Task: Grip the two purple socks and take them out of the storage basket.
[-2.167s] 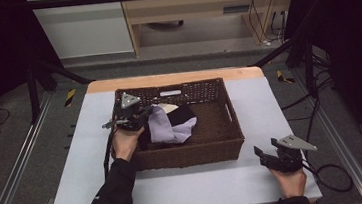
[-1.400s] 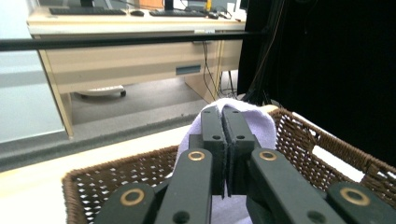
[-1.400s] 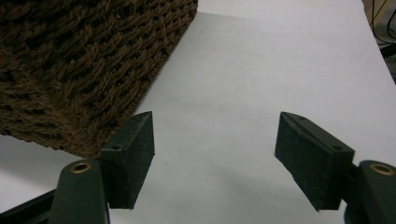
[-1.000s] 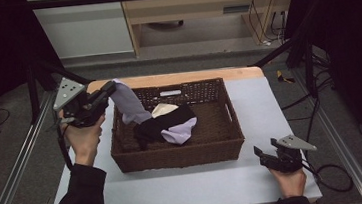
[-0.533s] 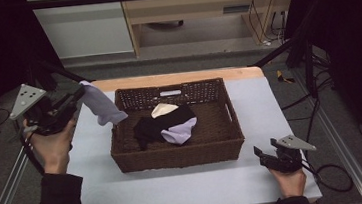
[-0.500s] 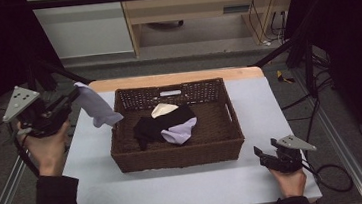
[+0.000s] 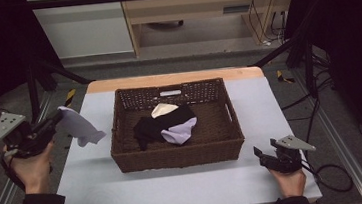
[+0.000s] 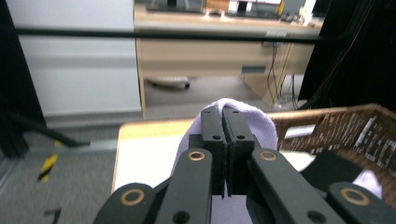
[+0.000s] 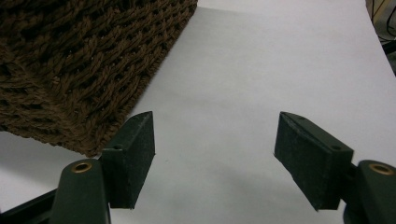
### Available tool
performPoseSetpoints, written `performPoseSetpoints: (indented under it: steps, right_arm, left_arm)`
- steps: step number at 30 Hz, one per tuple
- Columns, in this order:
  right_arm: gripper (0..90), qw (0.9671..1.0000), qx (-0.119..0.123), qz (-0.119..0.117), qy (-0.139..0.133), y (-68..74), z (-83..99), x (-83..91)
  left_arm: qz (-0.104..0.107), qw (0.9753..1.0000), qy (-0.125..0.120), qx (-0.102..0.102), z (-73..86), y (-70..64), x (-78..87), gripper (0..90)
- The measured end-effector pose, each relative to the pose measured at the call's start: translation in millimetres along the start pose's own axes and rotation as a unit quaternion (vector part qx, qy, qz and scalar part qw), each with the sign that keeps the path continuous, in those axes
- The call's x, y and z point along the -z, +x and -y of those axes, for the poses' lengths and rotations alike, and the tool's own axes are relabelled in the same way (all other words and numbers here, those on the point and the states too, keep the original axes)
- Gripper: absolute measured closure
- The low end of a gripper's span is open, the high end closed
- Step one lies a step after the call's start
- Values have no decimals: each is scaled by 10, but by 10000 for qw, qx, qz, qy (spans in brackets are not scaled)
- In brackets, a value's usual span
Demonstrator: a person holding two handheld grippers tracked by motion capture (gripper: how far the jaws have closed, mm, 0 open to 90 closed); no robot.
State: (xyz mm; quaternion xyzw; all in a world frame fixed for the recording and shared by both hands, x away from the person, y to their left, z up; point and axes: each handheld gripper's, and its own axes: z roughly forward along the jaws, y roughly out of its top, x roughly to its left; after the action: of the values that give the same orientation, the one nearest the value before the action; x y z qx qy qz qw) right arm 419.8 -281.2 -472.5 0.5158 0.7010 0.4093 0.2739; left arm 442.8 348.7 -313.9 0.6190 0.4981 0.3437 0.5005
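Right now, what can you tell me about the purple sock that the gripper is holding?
The sock is pale lilac, soft knit cloth. The left gripper pinches it at its top between shut jaws, and the rest hangs limp in the air, foot end drooping toward the table. It hangs over the table's left edge, just left of the basket and apart from it. Only the gripper touches it.

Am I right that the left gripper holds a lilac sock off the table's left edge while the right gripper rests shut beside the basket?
Not quite: the right gripper is open, its jaws standing wide apart in the right gripper view, near the basket. The rest holds: the left gripper is clamped on the lilac sock off the table's left edge.
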Motion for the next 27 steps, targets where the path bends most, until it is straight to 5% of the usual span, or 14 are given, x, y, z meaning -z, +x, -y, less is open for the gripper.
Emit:
performPoseSetpoints:
  steps: [7,18,23,27]
  right_arm:
    - [290,10000,15,19,6,3,2,-7]
    - [291,10000,17,9,26,6,8,1]
    - [290,10000,22,0,27,9,10,4]
    - [290,10000,51,-4,50,13,14,-4]
  left_arm:
    - [-173,9979,620,-52,384,12,-230,878]
    - [-270,9881,1511,135,1055,22,-584,874]
    - [-343,9851,1683,131,1125,34,-612,858]
    - [-449,9834,1755,125,1155,25,-624,712]
